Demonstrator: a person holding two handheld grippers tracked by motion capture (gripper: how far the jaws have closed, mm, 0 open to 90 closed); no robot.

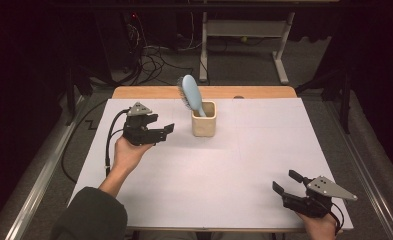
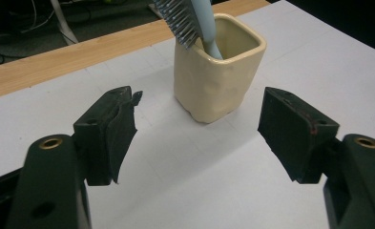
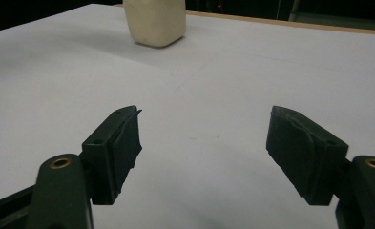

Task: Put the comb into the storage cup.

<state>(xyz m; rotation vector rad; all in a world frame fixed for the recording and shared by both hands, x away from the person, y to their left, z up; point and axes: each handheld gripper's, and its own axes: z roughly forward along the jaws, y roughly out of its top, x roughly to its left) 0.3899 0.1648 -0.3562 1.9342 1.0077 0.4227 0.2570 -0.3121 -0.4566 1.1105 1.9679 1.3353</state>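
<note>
High view shows me the cream cup (image 1: 204, 120) standing on the white table cover (image 1: 224, 170), toward the far edge. A light blue hairbrush (image 1: 191, 94) stands in the cup with its handle down inside. Its bristle head sticks out of the top and leans to the left.

My left gripper (image 1: 165, 131) is just to the left of the cup, near it but not touching it. Its jaws are wide apart and nothing is between them. In the left gripper view I see the cup (image 2: 217, 71) right ahead, past the two black jaws, with the brush bristles (image 2: 178, 19) poking out over its near rim.

My right gripper (image 1: 286, 182) is well apart from the cup, down at the near right corner of the cover. Its jaws are wide too, and they hold nothing. In the right gripper view the cup (image 3: 155, 21) is far off at the top.

I think the brush is the thing I am working with. It sits in the cup now, and no jaw grips it. So either the putting in is done, or the taking out has not started. I cannot tell which. If I must lift it, my left gripper is the close one to use.
</note>
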